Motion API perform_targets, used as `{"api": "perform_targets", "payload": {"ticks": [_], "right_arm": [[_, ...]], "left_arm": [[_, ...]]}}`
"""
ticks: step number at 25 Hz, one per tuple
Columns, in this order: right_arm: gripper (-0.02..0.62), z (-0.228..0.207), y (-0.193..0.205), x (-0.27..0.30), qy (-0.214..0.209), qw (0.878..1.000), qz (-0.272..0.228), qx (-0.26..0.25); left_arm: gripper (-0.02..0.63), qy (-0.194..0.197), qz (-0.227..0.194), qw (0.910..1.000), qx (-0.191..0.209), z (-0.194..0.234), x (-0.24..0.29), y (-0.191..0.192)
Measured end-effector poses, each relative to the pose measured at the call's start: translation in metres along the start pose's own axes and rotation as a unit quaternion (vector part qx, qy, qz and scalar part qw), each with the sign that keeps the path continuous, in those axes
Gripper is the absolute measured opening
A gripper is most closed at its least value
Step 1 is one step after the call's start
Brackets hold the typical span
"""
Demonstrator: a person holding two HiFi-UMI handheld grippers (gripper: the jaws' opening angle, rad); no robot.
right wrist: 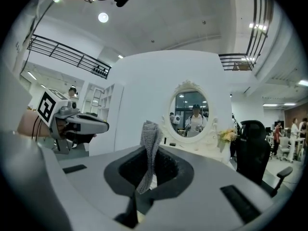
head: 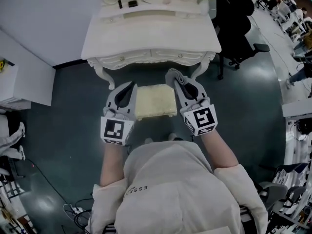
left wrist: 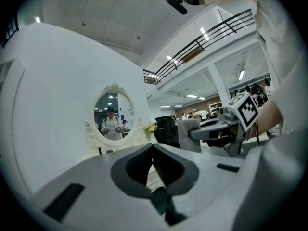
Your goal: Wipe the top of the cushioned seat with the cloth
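The cream cushioned seat (head: 155, 100) stands on the dark floor in front of the dressing table, seen between my two grippers in the head view. My right gripper (head: 176, 78) is shut on a grey knitted cloth (head: 172, 74), held over the seat's right far corner. In the right gripper view the cloth (right wrist: 150, 146) stands up out of the closed jaws of the right gripper (right wrist: 151, 153). My left gripper (head: 129, 86) hovers over the seat's left edge, shut with nothing in it. The left gripper (left wrist: 153, 147) sees a sliver of the seat (left wrist: 155, 177) and the right gripper (left wrist: 211, 131).
A white ornate dressing table (head: 151, 38) with an oval mirror (left wrist: 111, 114) stands just beyond the seat, its curved legs flanking it. A black office chair (head: 239, 28) is at the right, a white cabinet (head: 19, 82) at the left, cables (head: 73, 211) on the floor.
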State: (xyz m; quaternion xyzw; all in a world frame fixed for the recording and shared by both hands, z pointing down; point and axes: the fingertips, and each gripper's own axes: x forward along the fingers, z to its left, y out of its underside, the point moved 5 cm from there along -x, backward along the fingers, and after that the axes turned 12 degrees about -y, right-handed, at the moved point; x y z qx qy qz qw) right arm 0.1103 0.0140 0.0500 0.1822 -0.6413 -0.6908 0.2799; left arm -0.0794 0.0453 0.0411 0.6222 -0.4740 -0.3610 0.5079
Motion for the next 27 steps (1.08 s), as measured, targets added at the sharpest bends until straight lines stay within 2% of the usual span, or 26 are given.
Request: {"api": "perform_targets", "payload": {"ticks": [5, 10, 27], "right_arm": [[0.026, -0.002, -0.005, 0.015, 0.001, 1.000, 0.001, 0.006], [0.026, 0.001, -0.006, 0.026, -0.002, 1.000, 0.000, 0.029], [0.026, -0.009, -0.010, 0.039, 0.004, 0.999, -0.004, 0.037]], "left_arm": [[0.002, -0.013, -0.002, 0.9999, -0.006, 0.016, 0.009, -0.007], [0.002, -0.011, 0.008, 0.9999, -0.003, 0.020, 0.011, -0.002], [0.002, -0.015, 0.021, 0.9996, -0.009, 0.030, 0.020, 0.002]]}}
